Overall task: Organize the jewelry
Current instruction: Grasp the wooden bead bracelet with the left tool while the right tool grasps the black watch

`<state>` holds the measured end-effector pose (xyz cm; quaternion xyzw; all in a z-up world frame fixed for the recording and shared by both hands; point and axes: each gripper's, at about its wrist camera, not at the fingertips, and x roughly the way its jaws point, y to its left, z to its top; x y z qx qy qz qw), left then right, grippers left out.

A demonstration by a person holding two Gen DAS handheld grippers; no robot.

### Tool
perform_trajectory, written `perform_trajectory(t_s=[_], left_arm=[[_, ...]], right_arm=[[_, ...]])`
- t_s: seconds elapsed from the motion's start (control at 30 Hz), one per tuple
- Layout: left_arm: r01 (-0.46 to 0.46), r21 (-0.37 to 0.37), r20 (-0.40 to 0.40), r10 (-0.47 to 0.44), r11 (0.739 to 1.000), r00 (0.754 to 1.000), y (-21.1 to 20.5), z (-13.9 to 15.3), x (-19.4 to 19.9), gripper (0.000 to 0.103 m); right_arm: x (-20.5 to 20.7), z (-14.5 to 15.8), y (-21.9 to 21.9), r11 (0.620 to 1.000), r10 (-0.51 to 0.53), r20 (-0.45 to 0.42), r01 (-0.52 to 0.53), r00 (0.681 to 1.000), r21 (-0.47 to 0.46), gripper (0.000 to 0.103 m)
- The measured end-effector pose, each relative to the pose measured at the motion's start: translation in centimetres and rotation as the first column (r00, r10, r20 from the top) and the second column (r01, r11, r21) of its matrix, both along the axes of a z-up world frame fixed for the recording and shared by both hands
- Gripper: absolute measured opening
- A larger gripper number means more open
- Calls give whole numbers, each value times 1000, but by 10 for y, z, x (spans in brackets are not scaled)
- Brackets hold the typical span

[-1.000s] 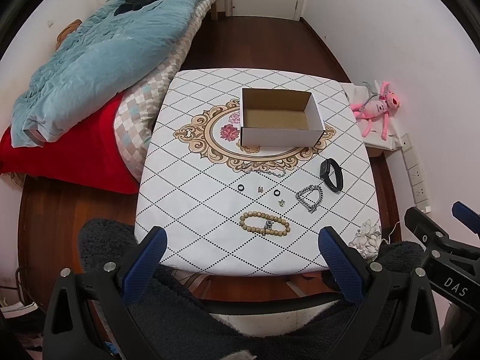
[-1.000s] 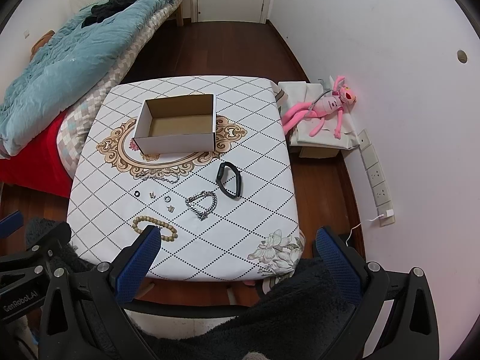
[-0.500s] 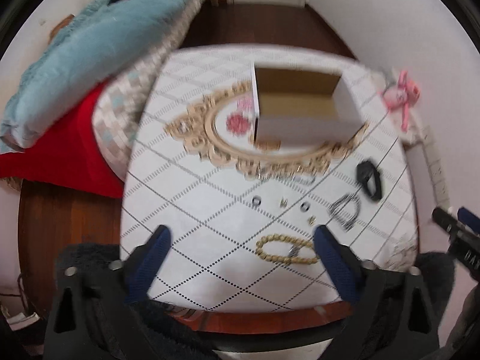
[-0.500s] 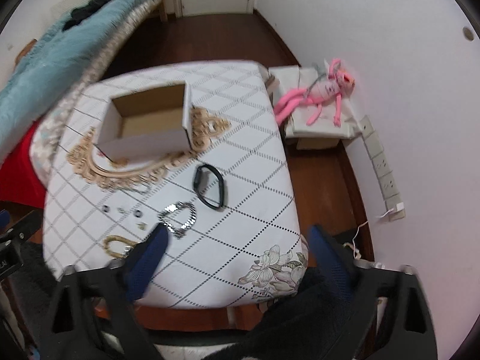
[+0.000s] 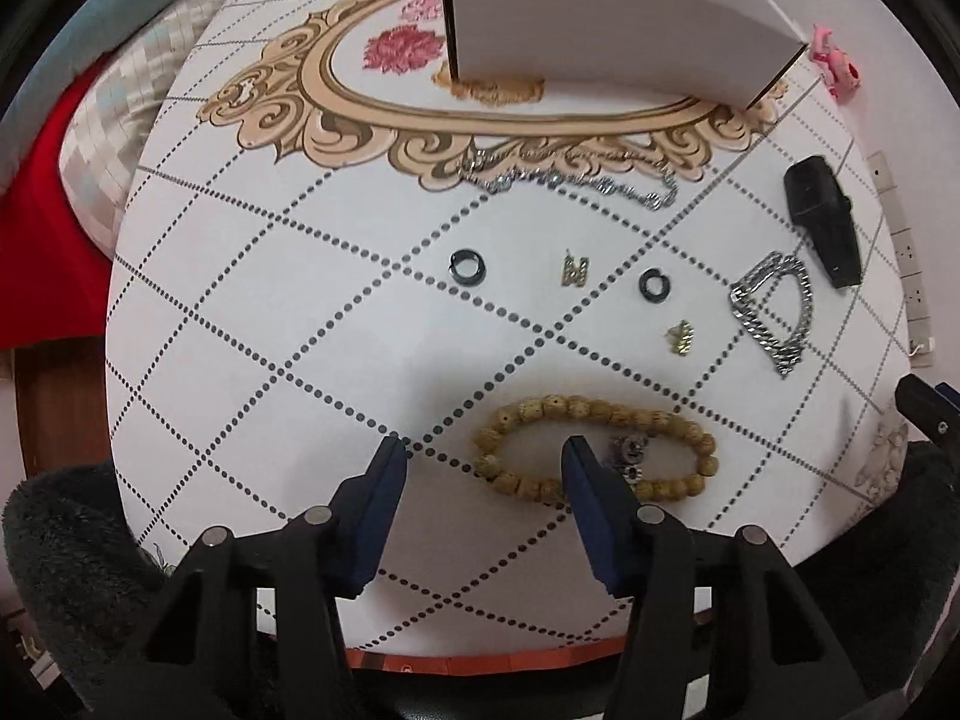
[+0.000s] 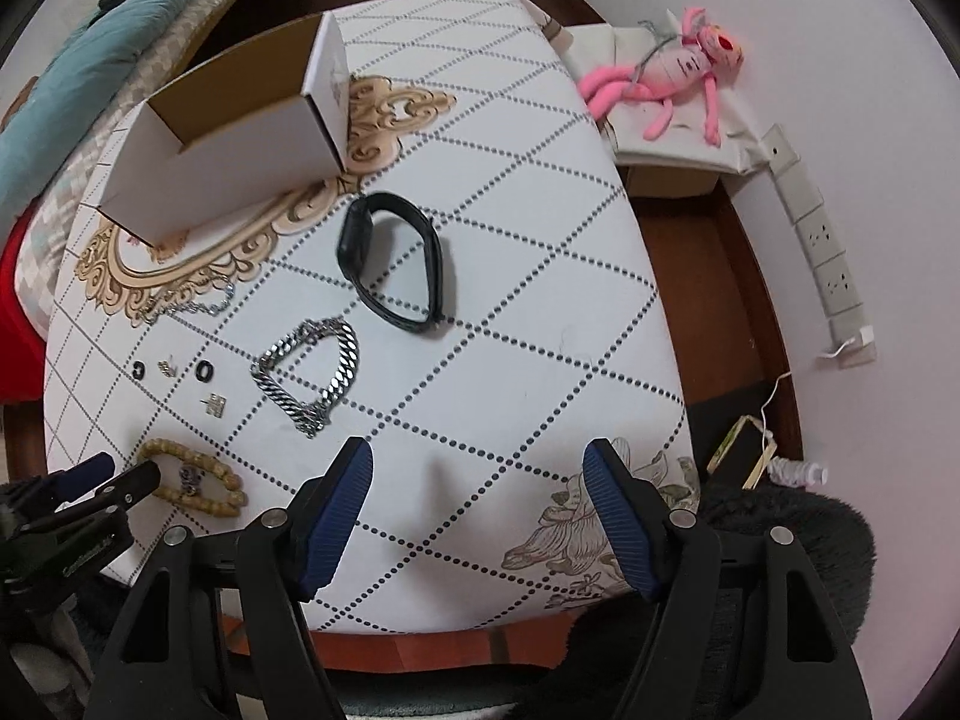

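Beneath both grippers lies a table (image 5: 252,312) covered in white cloth printed with a dotted diamond grid and a gold ornamental oval. Beyond the grippers, at the far side of that oval, stands an open cardboard box (image 5: 600,42), white outside and brown inside. Past the table's far-left edge is bedding (image 6: 78,54) in pale blue and check; off its right edge, on a low stand by the wall, rests a pink plush toy (image 6: 672,72).

The left gripper (image 5: 483,450) points down at the near edge of the table. Its jaws have just been closing and stand partly spread. One blue finger (image 5: 585,480) reaches inside the loop of a wooden bead bracelet (image 5: 576,408); the other is just outside the loop's left end, so that end of the loop lies between them with no pad pressing on it.

The right gripper (image 6: 480,459) hangs over bare cloth at the near right of the table. Its jaws have just been closing too; they are widely spread, with nothing between them.

Ahead of the right gripper lies a black watch band (image 6: 390,264), and nearer, to its left, a silver curb-link chain (image 6: 309,372). Ahead of the left gripper a thin sparkling chain (image 5: 570,177) is draped along the oval's near border. Between that chain and the bead bracelet sit two small black rings (image 5: 468,267), one left and one right, and two small gold charms (image 5: 574,270), apart from each other.
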<state>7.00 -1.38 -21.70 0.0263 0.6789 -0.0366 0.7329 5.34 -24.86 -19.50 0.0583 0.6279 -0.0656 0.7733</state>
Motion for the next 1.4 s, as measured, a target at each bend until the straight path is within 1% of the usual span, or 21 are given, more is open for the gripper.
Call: perform_trajectory(t_s=[0.13, 0.2, 0.27, 0.3, 0.33, 0.5, 0.6, 0.67, 0.8, 0.93, 1.0, 1.03, 1.1, 1.13, 1.2, 1.23, 1.27, 1.33, 1.4], left_arm=[[26, 9, 21, -27, 1000, 999, -4, -2, -3, 44], [41, 14, 31, -41, 999, 999, -4, -2, -4, 35], [58, 12, 46, -58, 998, 997, -8, -2, -4, 15], [64, 10, 48, -64, 998, 997, -9, -2, -5, 10], [66, 7, 49, -67, 998, 997, -9, -2, -5, 7], [67, -6, 76, -66, 998, 995, -7, 5, -7, 7], [61, -15, 117, -59, 998, 991, -14, 23, 0, 7], [56, -19, 157, -53, 998, 986, -13, 38, 5, 7], [47, -24, 210, -41, 999, 977, -8, 59, 21, 7], [36, -7, 245, -33, 999, 969, -12, 59, 42, 6], [29, -2, 255, -27, 1000, 966, -12, 60, 49, 7], [25, 0, 259, -24, 1000, 966, -13, 62, 52, 7], [22, 7, 266, -23, 1000, 964, -13, 61, 56, 7], [22, 9, 268, -24, 1000, 963, -14, 61, 58, 7], [23, 13, 269, -25, 1000, 963, -17, 61, 61, 6], [24, 15, 269, -27, 1000, 963, -17, 61, 61, 6], [26, 19, 270, -30, 999, 962, -18, 60, 62, 7], [28, 20, 269, -32, 999, 963, -19, 60, 61, 6], [31, 24, 271, -36, 999, 962, -19, 61, 60, 6]], right_arm=[[-1, -9, -2, 1000, -13, -17, 13, 1000, 11, 74], [-1, -14, -2, 1000, -13, -24, 14, 1000, 14, 74], [0, -17, -1, 1000, -14, -29, 15, 999, 17, 75], [0, -18, 0, 1000, -13, -31, 14, 999, 17, 75], [0, -19, 1, 1000, -13, -33, 13, 999, 18, 75], [1, -22, 5, 1000, -10, -33, 11, 999, 26, 75], [3, -19, 3, 999, -14, -22, 15, 1000, 45, 75], [6, -14, 1, 997, -23, -5, 23, 1000, 74, 74], [20, -5, -6, 992, -46, 36, 42, 998, 116, 75], [41, -5, -9, 992, -64, 69, 56, 996, 109, 74], [54, -10, -12, 992, -75, 72, 68, 995, 106, 65], [60, -15, -12, 992, -79, 65, 72, 995, 107, 63], [69, -24, -14, 991, -79, 52, 73, 995, 108, 50], [74, -30, -13, 991, -74, 42, 69, 996, 112, 46], [77, -38, -10, 992, -66, 31, 62, 997, 114, 28], [79, -41, -6, 993, -53, 28, 50, 998, 110, 22], [81, -43, -6, 994, -44, 29, 41, 999, 101, 8], [80, -42, 1, 997, -26, 47, 22, 999, 74, 7], [77, -40, 2, 998, -17, 64, 13, 998, 70, 6]])
